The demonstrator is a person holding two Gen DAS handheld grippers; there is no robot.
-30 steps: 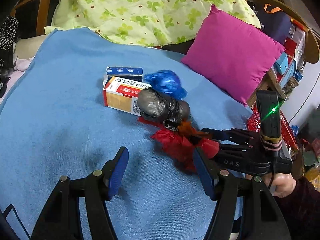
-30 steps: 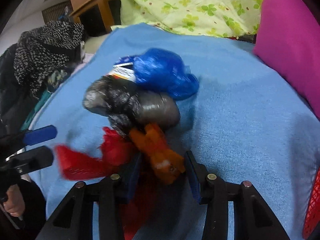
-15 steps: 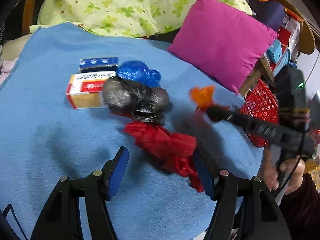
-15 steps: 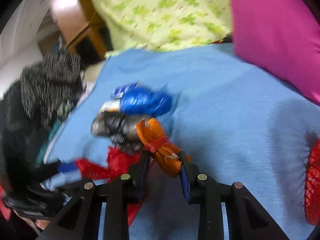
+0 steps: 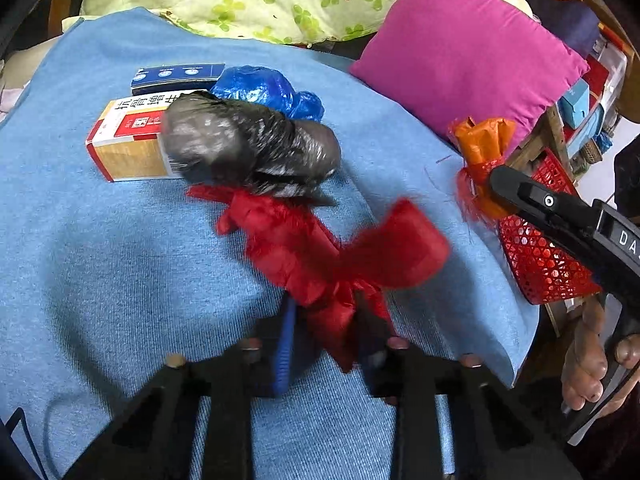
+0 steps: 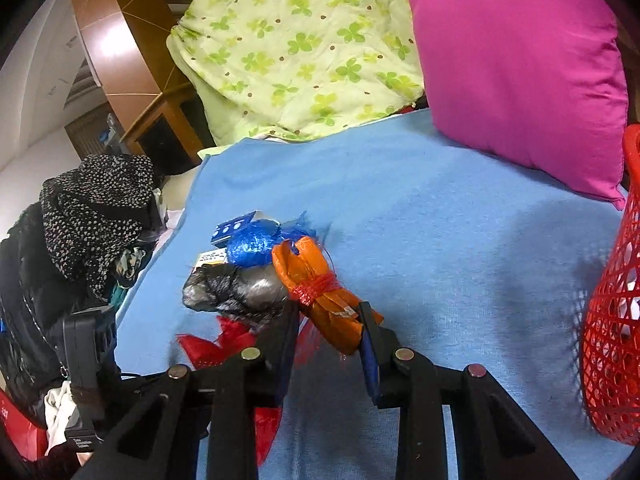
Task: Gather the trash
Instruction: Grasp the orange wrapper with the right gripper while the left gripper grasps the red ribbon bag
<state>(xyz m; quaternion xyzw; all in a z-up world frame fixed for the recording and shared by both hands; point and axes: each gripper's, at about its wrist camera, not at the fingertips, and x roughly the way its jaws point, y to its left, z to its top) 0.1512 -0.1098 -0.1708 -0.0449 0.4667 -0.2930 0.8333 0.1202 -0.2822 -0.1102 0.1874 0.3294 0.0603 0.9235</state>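
We have the orange plastic bundle [image 6: 320,292] pinched in the right gripper [image 6: 328,332], lifted near the red basket [image 6: 612,344]. Our left gripper [image 5: 324,332] is closing on the red bag [image 5: 320,256], light and crumpled soft; its knotted waist looks like the surest hold.

— What sort of place is this?
— A lived-in bedroom at home: blue blanket [image 5: 120,260], clover-print quilt [image 6: 304,44], magenta cushion [image 5: 464,60], clothes pile [image 6: 92,216], wooden furniture [image 6: 120,48].
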